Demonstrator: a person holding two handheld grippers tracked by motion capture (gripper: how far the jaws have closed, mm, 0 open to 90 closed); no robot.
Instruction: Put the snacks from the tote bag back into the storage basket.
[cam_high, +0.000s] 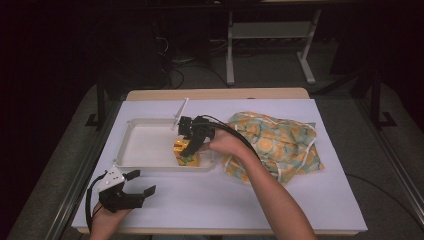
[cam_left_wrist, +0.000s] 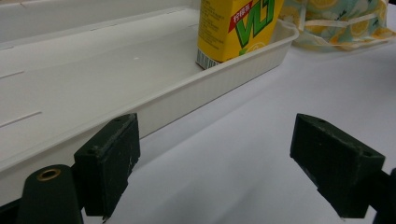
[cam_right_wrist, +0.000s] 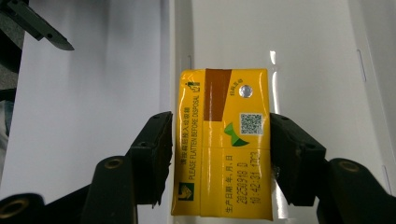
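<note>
I judge I'm placing: my right gripper (cam_right_wrist: 219, 154) pinches the yellow drink carton (cam_right_wrist: 223, 140) upright in the white tray (cam_high: 150, 145)'s corner beneath it, so next I'd release it, while my left gripper (cam_left_wrist: 229, 163) rests spread.

Tray (cam_high: 150, 145) on table (cam_high: 225, 200), left of centre, nearer far edge. Drink carton (cam_high: 187, 151) upright in tray, at its near right corner, just inside rim. Right gripper (cam_high: 189, 145) over that corner, jaws either side of carton. Cloth bag (cam_high: 280, 145) on table right of tray, just beside it. Left gripper (cam_high: 135, 184) before tray, near table's near left corner, on table.
</note>
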